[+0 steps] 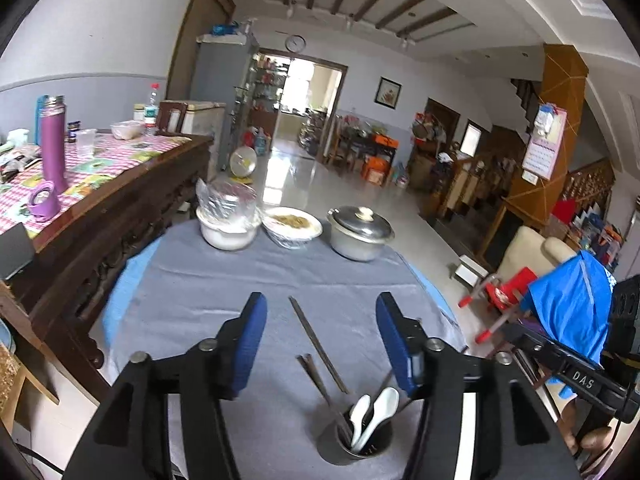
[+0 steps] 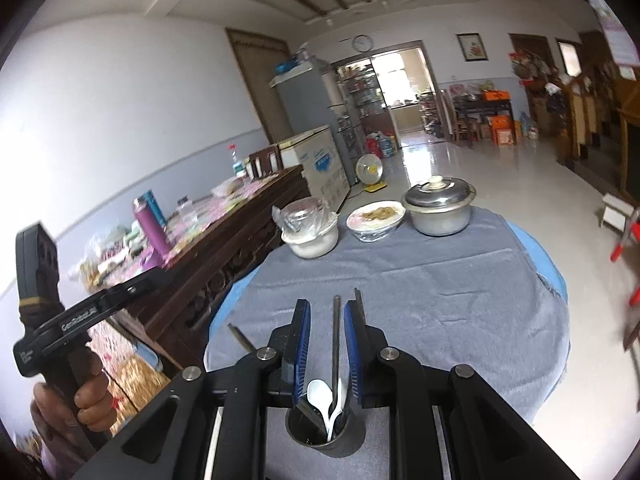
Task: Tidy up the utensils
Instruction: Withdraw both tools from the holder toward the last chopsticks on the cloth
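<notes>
Item: utensil cup [image 2: 326, 430] near table edge w/ white spoons [image 2: 322, 398] + chopsticks [image 2: 336, 340] in; left gripper [image 1: 320, 344] jaws apart, empty; right gripper [image 2: 327, 344] slightly parted round chopsticks, no clamp seen; drop-in step likely done, next prob. withdraw both upward.

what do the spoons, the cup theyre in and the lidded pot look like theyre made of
Spoons: glossy white, probably ceramic or melamine; smooth with sheen.
Cup: dark, matte, maybe metal or glazed ceramic; hard to tell.
Lidded pot: dull silver-grey, likely aluminium; brushed metallic look with soft reflections on the lid.
</notes>
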Available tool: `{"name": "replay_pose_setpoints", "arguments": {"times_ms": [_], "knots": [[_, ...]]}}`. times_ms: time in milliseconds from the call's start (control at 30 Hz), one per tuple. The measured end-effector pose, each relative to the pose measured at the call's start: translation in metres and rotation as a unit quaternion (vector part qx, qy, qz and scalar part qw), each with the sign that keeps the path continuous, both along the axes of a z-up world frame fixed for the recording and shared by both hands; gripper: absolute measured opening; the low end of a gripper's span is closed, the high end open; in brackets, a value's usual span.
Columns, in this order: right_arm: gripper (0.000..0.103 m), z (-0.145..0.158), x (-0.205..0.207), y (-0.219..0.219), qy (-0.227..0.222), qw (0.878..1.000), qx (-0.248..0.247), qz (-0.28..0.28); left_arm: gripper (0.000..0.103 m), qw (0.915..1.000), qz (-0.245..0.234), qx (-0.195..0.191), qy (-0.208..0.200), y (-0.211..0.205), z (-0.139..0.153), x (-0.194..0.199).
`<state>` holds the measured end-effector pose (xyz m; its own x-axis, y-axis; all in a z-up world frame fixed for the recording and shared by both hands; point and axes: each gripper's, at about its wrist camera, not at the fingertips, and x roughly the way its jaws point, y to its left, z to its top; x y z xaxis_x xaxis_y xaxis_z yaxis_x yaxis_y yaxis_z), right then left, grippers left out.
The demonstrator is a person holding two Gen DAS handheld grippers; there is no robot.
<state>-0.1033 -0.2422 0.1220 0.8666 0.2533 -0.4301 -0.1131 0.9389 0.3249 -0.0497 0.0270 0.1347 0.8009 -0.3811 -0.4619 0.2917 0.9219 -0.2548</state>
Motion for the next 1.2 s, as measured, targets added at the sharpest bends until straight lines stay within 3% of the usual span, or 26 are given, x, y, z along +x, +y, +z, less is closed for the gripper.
{"name": "replay_pose_setpoints", "arguments": {"times_ms": [200, 433, 767, 1000, 1200], "knots": [[0.019, -0.002, -0.006, -0.027, -0.014, 0.999, 0.039, -0.035, 0.072, 0.9989, 0.047, -0.004, -0.003, 0.026, 0.002, 0.003], [0.026, -0.016, -0.004, -0.054, 0.006, 0.995, 0.066, -0.069, 0.079, 0.9953, 0.095, 0.008, 0.018, 0.054, -0.013, 0.011], [0.026, -0.045, 0.004, -0.082, 0.044, 0.990, 0.085, -0.099, 0.079, 0.9836, 0.144, 0.024, 0.106, 0.086, -0.062, 0.033], [0.026, -0.073, 0.011, -0.103, 0.077, 0.985, 0.101, -0.120, 0.079, 0.9682, 0.164, 0.050, 0.182, 0.098, -0.113, 0.041], [0.026, -0.094, 0.012, -0.118, 0.104, 0.980, 0.099, -0.139, 0.079, 0.9603, 0.163, 0.086, 0.210, 0.092, -0.138, 0.039]]}}
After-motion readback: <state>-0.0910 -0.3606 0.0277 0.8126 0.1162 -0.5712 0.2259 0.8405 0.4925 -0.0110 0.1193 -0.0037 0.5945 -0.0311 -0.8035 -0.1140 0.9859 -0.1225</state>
